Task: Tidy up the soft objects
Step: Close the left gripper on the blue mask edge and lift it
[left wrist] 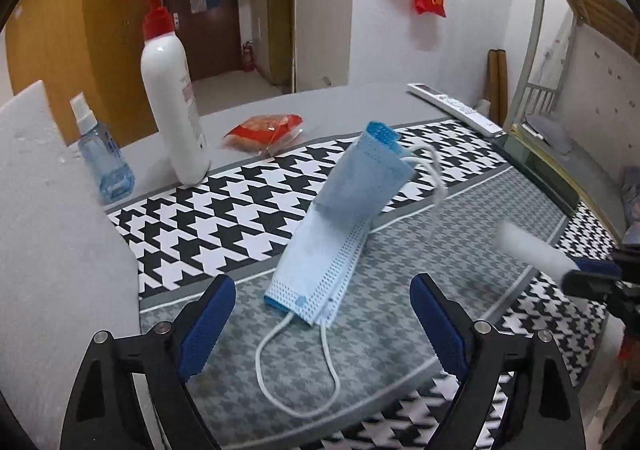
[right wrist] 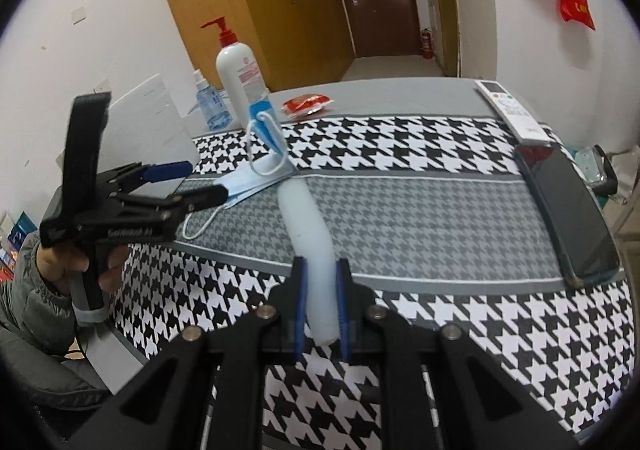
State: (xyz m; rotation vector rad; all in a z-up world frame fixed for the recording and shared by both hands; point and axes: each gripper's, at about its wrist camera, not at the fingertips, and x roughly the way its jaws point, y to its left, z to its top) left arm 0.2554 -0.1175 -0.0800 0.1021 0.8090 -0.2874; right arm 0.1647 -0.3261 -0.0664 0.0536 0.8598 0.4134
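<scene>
Pleated blue mask [left wrist: 320, 250] half-folded, right gripper [right wrist: 320, 306] squeezing white foam tube [right wrist: 310, 234] — soft, cylindrical

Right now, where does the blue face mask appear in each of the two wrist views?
Left wrist view: the blue face mask lies at the centre, just ahead of the open left gripper, its far half folded upward.
Right wrist view: the mask is left of centre, beyond the white foam stick held by the right gripper.
Shared landmark: the white pump bottle with the red top, behind the mask.
</scene>
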